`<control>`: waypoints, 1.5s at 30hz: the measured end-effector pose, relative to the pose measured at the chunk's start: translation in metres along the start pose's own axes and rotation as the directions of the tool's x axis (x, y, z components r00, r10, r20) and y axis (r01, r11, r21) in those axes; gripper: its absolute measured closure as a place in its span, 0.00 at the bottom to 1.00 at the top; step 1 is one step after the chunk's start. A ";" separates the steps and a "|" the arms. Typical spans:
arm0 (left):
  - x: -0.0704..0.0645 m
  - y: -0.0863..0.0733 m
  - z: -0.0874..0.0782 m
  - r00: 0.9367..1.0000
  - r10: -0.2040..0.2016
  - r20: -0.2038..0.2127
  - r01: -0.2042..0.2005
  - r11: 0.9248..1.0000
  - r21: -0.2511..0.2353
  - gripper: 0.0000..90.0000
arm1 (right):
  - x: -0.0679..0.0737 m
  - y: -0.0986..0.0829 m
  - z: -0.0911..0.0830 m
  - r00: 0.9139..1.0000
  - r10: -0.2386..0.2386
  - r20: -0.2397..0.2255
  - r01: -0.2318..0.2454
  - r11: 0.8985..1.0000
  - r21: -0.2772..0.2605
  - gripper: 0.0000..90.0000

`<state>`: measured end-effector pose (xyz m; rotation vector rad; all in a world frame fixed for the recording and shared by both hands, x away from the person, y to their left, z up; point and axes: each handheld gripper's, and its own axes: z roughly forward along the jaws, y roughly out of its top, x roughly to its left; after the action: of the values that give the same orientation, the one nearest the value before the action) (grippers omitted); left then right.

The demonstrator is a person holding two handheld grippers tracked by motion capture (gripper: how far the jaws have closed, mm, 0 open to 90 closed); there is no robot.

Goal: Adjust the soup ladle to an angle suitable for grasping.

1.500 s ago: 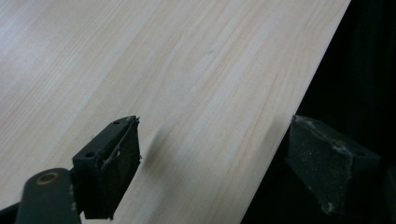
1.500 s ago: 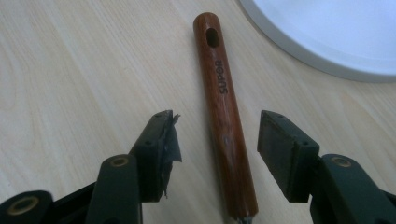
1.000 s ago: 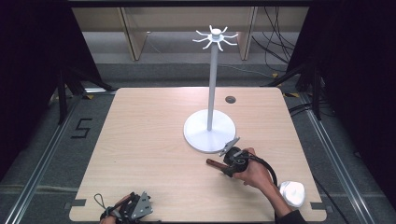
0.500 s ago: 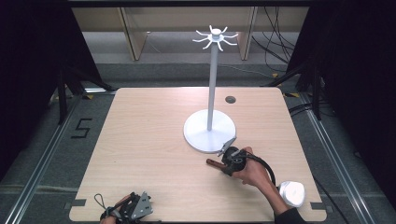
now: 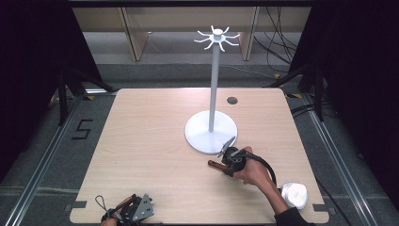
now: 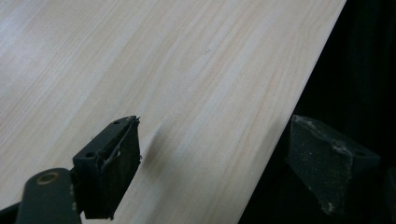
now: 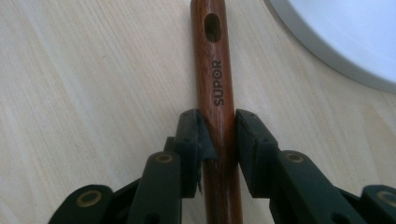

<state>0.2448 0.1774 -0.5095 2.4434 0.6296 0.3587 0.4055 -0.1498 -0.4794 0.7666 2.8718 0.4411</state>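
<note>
— Pale wood table (image 5: 155, 141) under you, dark curtains around it. What's on your left?

— Your left gripper (image 5: 134, 210) sits at the near edge, jaws apart, nothing between them; it hasn't moved over the last second.

— And the middle?

— You've got the white stand (image 5: 211, 134) there, its pole rising to a crown of hooks (image 5: 217, 37). Your right gripper (image 7: 218, 135) has barely shifted beside its base, and its jaws are pressed on the wooden handle (image 7: 215, 74), which lies on the table just in front of that base. I'd judge the grasp is settled and lifting comes next.

— Anything in the way?

— The base rim is close to the handle's end, so raise it before swinging. A white object (image 5: 294, 194) lies to the far right by your forearm, well clear.
</note>
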 end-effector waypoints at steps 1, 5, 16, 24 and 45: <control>0.000 0.000 0.000 1.000 0.001 0.001 -0.001 1.000 -0.001 0.19 | 0.000 0.001 0.000 1.000 -0.013 0.001 0.013 1.000 0.004 0.80; 0.000 0.000 0.000 1.000 0.002 0.003 -0.002 1.000 0.000 0.19 | 0.002 0.005 0.000 0.999 -0.045 0.028 0.043 0.998 0.054 0.82; -0.001 0.000 0.000 1.000 0.004 0.008 -0.004 1.000 -0.005 0.19 | -0.003 0.000 -0.029 0.997 -0.033 0.067 0.039 0.996 -0.079 0.82; -0.002 0.000 0.000 1.000 -0.003 0.008 0.003 1.000 -0.007 0.18 | -0.009 -0.009 -0.066 0.999 0.001 0.049 0.011 0.972 -0.236 0.82; -0.002 0.000 -0.001 1.000 -0.005 0.009 0.005 1.000 -0.026 0.18 | -0.018 -0.039 -0.142 0.996 0.067 0.062 -0.022 0.835 -0.549 0.82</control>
<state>0.2431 0.1770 -0.5094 2.4170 0.6232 0.3524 0.3735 -0.2263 -0.3561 0.7154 2.4463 1.1474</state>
